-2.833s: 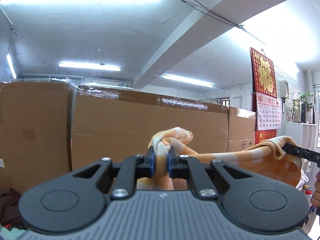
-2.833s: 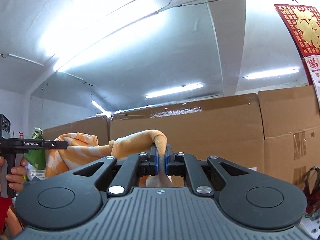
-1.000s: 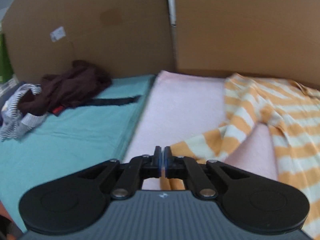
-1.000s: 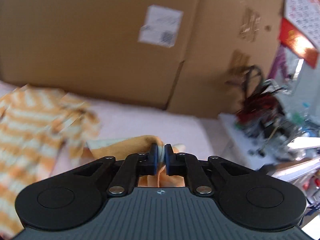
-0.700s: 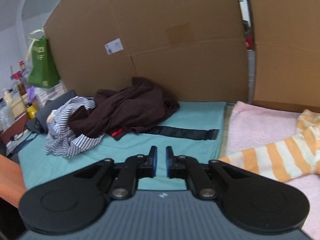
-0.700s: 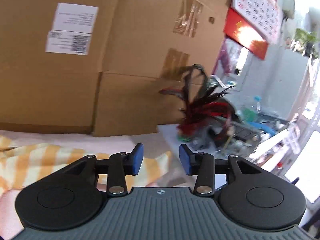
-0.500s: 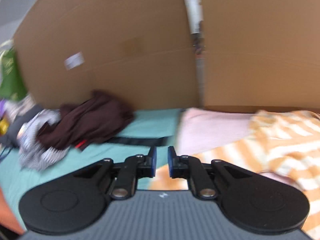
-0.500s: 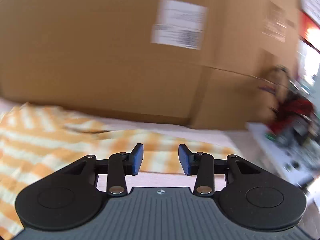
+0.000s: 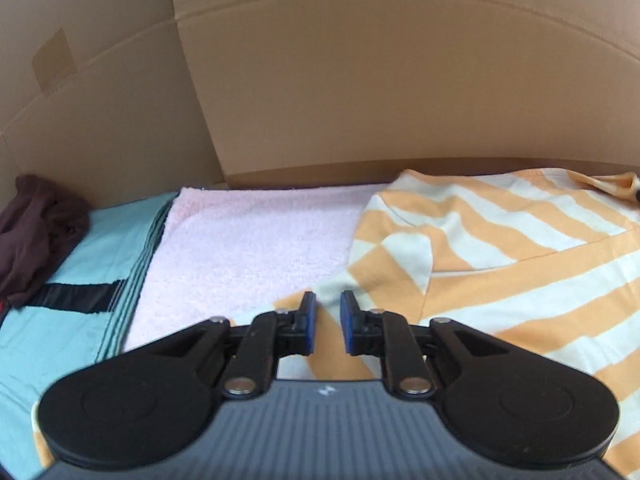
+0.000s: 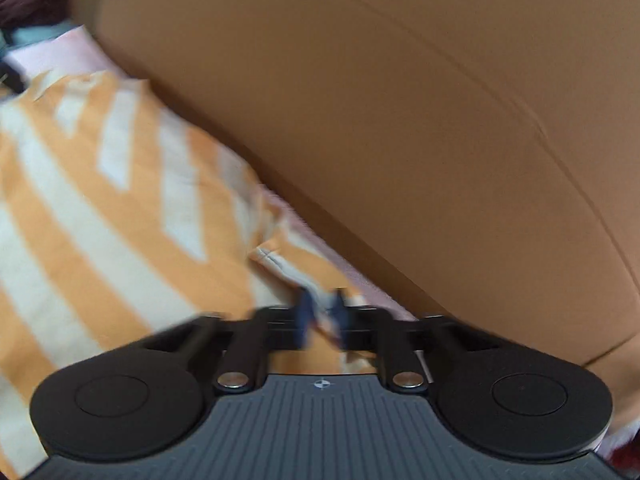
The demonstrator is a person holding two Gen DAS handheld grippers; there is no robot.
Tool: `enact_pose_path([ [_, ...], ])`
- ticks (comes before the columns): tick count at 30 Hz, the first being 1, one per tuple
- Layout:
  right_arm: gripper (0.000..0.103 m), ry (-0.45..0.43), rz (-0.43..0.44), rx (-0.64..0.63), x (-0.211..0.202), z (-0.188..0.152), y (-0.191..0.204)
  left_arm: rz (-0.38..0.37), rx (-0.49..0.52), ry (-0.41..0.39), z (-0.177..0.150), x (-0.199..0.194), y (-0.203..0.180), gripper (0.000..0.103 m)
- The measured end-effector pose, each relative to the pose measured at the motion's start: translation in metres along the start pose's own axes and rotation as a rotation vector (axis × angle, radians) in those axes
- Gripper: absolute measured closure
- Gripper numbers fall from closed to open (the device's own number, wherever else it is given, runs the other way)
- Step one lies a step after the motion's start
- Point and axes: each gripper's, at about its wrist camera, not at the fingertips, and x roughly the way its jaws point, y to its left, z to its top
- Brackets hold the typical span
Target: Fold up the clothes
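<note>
**Sleeve grabs could snag the pink towel beneath**

The left gripper [image 9: 325, 322] has its jaws opening over a sleeve edge of the soft, orange-striped shirt [image 9: 500, 280]; nothing is pinched. The right gripper [image 10: 322, 318] looks motion-blurred, jaws together on the other sleeve. The shirt lies rumpled on a fluffy pink towel [image 9: 248, 248], below stiff cardboard [image 9: 360, 80].

The right gripper [image 10: 322, 316] is motion-blurred over the striped shirt [image 10: 100, 208], whose near part its body hides.
</note>
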Motion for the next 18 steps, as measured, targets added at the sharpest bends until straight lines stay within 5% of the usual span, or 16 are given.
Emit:
enact_pose_path([
  [3, 0.097, -0.004, -0.073, 0.233, 0.017, 0.008, -0.043, 0.014, -0.022, -0.006, 0.005, 0.007, 0.01, 0.088],
  [5, 0.092, 0.068, -0.071, 0.369, 0.035, 0.008, -0.067, 0.051, -0.022, -0.005, 0.007, 0.014, 0.016, 0.088],
  [8, 0.083, 0.151, -0.183, 0.371, 0.051, -0.002, -0.073, 0.105, 0.004, -0.018, 0.006, 0.022, 0.023, 0.086],
  [10, 0.082, 0.117, -0.215, 0.386, 0.038, -0.008, -0.074, 0.123, 0.011, -0.025, 0.006, 0.02, 0.028, 0.086],
  [11, 0.082, 0.072, -0.16, 0.429, 0.022, -0.012, -0.077, 0.131, 0.005, -0.023, 0.007, 0.018, 0.031, 0.087],
  [16, 0.082, -0.01, 0.285, 0.546, -0.044, -0.027, -0.067, -0.055, -0.045, -0.079, 0.022, 0.004, 0.018, 0.09],
  [18, 0.083, 0.053, 0.304, 0.512, -0.042, -0.028, -0.055, -0.097, -0.029, -0.077, 0.029, 0.012, 0.002, 0.089],
])
